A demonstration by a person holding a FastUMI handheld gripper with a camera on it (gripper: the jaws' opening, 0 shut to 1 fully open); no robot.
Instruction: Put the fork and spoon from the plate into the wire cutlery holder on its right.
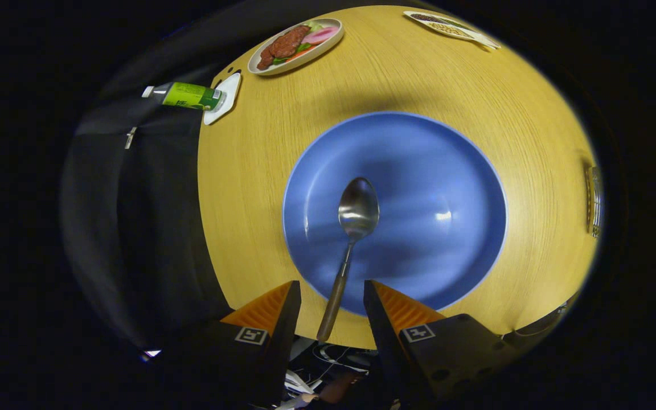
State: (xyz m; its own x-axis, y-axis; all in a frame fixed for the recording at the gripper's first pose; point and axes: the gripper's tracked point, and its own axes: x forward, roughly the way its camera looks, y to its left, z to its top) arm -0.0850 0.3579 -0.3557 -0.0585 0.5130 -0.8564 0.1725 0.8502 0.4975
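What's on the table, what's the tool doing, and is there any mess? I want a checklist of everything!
Surface: round wooden table.
Job's things: spoon lies on the blue plate, its handle sticking out over the rim toward the tool; wire holder at the table's edge, right of the plate. Fork: nothing seen.
Clutter: food plate, bottle lying on a white coaster, another dish, all beyond the blue plate.
Tool: open, fingers either side of the spoon handle, not pressing it.
Cables: some below the table edge, between the fingers.
Surroundings: dark cloth.
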